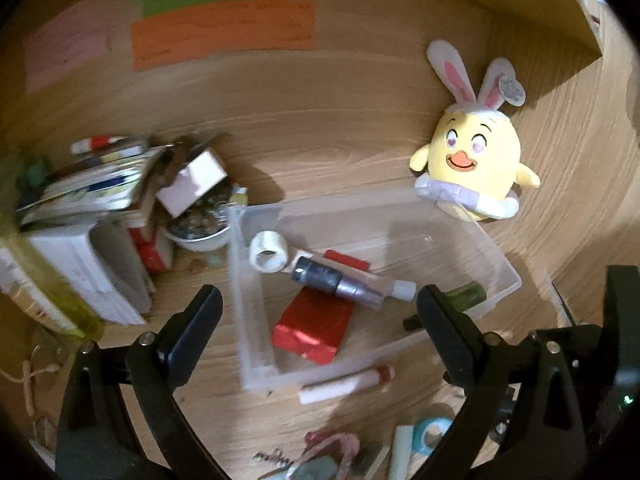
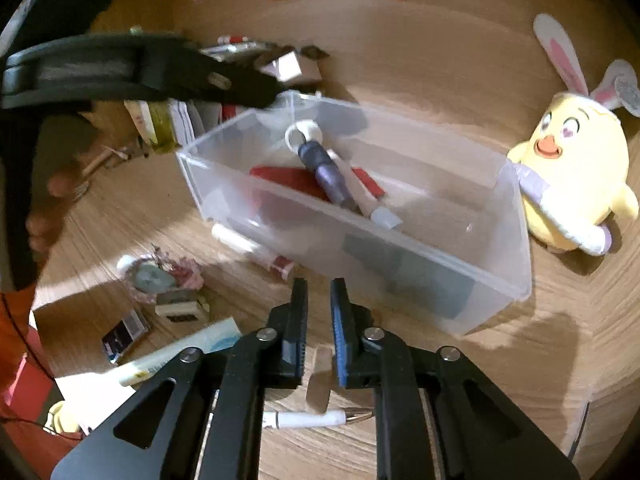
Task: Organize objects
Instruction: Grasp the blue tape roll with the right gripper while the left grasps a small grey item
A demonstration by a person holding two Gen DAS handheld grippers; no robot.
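A clear plastic bin (image 1: 496, 264) (image 2: 516, 240) lies on the wooden desk. Inside it are a white tape roll (image 1: 269, 255) (image 2: 304, 132), a dark grey marker (image 1: 336, 280) (image 2: 324, 172), a red packet (image 1: 312, 328) and a red stick (image 1: 347, 260). My left gripper (image 1: 319, 294) hangs open wide above the bin's near end, with nothing between its fingers. It also shows at the upper left of the right wrist view, left gripper (image 2: 264, 88), held by a hand (image 2: 52, 188). My right gripper (image 2: 320, 300) hovers before the bin with only a narrow gap. A small beige piece (image 2: 320, 376) shows under the gap.
A yellow plush chick (image 1: 472, 152) (image 2: 572, 176) leans by the bin's far corner. Stacked books (image 1: 88, 216) and a bowl (image 1: 200, 236) crowd the left. A white pen with a red cap (image 1: 344, 386) (image 2: 256, 248), a white tube (image 2: 180, 352) and small clutter (image 2: 160, 276) lie near the bin.
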